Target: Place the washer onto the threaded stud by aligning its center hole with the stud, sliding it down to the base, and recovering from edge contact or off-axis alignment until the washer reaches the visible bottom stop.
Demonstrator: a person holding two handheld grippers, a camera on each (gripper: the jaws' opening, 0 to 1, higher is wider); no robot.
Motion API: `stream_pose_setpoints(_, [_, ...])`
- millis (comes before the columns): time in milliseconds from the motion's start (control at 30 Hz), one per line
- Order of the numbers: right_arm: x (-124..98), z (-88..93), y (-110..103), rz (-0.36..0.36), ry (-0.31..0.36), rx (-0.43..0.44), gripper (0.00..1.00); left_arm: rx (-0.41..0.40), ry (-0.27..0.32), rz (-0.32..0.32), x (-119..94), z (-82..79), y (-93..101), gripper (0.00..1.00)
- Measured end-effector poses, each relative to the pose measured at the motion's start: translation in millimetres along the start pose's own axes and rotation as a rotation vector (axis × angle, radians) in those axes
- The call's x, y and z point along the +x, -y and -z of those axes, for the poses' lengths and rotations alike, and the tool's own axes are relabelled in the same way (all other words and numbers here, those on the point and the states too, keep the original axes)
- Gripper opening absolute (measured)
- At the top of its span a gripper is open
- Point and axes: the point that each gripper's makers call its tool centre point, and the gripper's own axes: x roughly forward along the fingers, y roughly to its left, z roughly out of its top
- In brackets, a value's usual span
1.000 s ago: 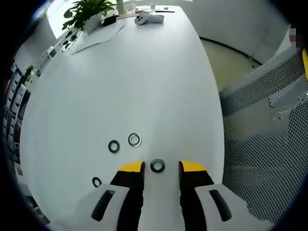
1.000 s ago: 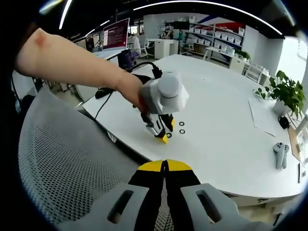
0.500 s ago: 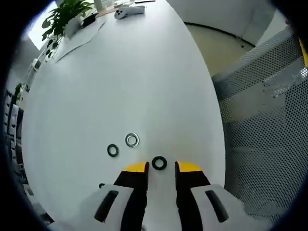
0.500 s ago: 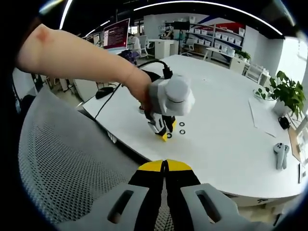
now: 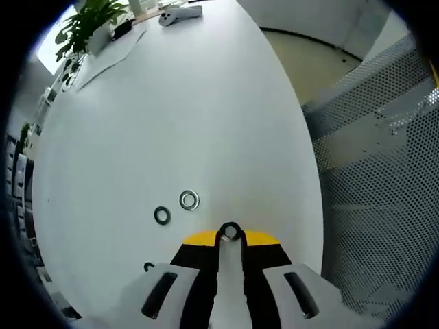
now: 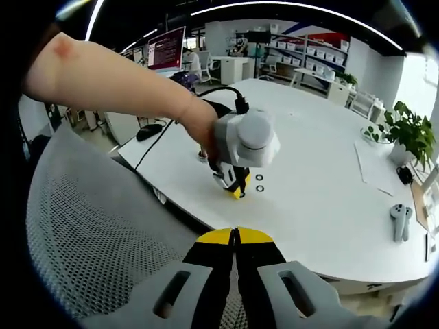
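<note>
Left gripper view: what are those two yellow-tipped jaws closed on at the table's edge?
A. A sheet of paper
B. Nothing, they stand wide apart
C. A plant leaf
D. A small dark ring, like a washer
D: the left gripper has its yellow tips drawn together on a dark washer, while two more washers lie loose on the white table just beyond.

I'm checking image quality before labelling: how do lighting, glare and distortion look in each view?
Left gripper view: even light, the white table nearly washed out, only soft shadows beside the washers; fisheye bends the table edge, and the washer at the left gripper stays sharp. Right gripper view: ceiling light strips curve strongly, the window side behind the plant is bright, and the right gripper is crisp.
</note>
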Motion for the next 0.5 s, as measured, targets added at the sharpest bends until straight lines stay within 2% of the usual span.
stream_pose_setpoints(167, [0.0, 0.3, 0.0, 0.001, -0.002, 0.001, 0.04, 0.019, 0.001, -0.015, -0.4, -0.2, 2.0, 0.09])
stream_pose_setpoints(300, [0.1, 0.2, 0.1, 0.0, -0.001, 0.0, 0.04, -0.01, 0.035, -0.034, -1.0, -2.0, 0.0, 0.08])
stream_pose_setpoints(500, [0.2, -0.2, 0.1, -0.001, 0.0, -0.002, 0.04, -0.045, 0.027, -0.034, -6.9, 15.0, 0.8, 0.08])
